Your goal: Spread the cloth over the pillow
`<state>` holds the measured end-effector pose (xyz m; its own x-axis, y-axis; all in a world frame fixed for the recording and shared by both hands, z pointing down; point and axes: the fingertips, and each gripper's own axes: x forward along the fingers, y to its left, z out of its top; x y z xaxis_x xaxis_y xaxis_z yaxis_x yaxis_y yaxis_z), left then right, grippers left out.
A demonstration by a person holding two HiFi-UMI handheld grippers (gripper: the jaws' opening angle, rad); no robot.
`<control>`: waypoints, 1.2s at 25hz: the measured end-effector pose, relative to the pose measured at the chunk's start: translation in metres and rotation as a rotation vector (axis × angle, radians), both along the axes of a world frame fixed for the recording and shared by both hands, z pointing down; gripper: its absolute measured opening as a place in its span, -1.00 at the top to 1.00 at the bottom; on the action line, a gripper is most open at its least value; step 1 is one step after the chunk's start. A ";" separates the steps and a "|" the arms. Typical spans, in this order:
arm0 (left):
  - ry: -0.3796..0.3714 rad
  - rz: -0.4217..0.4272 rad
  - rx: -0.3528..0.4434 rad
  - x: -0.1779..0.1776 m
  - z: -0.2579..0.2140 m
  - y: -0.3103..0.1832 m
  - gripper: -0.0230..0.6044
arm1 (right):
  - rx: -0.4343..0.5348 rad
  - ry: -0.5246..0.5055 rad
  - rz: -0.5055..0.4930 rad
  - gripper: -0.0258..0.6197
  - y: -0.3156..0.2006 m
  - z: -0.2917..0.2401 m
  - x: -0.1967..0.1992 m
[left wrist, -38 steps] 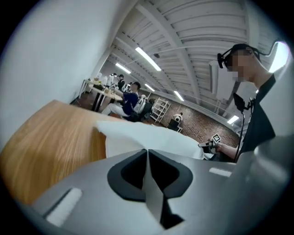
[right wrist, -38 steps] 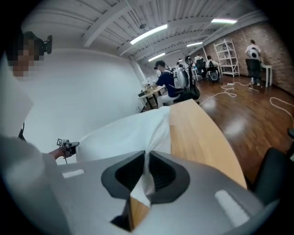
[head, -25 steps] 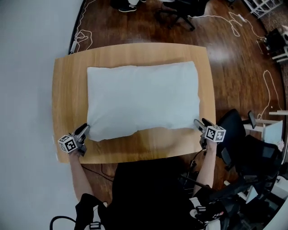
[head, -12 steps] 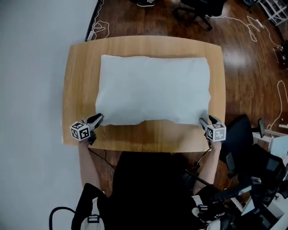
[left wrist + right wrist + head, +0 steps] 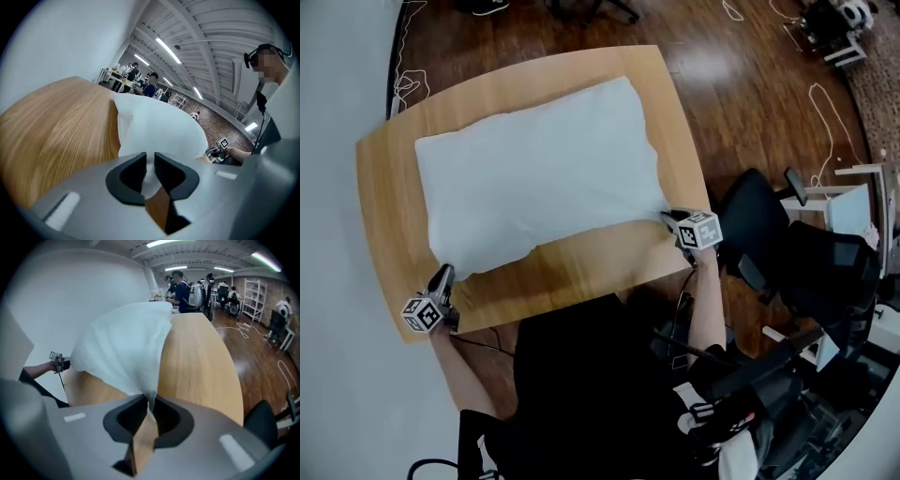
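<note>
A white cloth [image 5: 539, 173] lies spread on the wooden table [image 5: 581, 272], puffed up over the pillow, which is hidden beneath it. My left gripper [image 5: 443, 274] is at the cloth's near left corner. In the left gripper view that corner [image 5: 159, 126] runs down between the nearly closed jaws of the left gripper [image 5: 150, 159]. My right gripper [image 5: 666, 217] is at the near right corner. Its jaws are closing, and in the right gripper view the right gripper [image 5: 150, 401] pinches a gathered point of the cloth [image 5: 126, 348].
A black office chair [image 5: 759, 225] stands just right of the table, with more chairs and gear behind it. Cables [image 5: 825, 103] trail over the dark wood floor. A pale wall runs along the left. The person's body fills the near side.
The right jaws have gone from wide open beside the cloth's corner to pinched on it. The left jaws have narrowed on their corner. The head view has swung, so the table looks turned.
</note>
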<state>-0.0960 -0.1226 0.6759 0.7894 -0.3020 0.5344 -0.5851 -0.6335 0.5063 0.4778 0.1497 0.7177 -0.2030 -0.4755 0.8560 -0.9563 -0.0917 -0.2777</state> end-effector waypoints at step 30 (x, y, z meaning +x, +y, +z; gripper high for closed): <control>1.465 0.217 0.315 -0.060 -0.353 0.215 0.80 | 1.177 -0.615 0.170 0.64 0.025 -0.357 -0.364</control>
<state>-0.1563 0.0927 0.3229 0.5940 -0.0623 -0.8020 0.4164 -0.8292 0.3728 0.1135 0.1747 0.3610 -0.2700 -0.9195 -0.2857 -0.6492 0.3930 -0.6513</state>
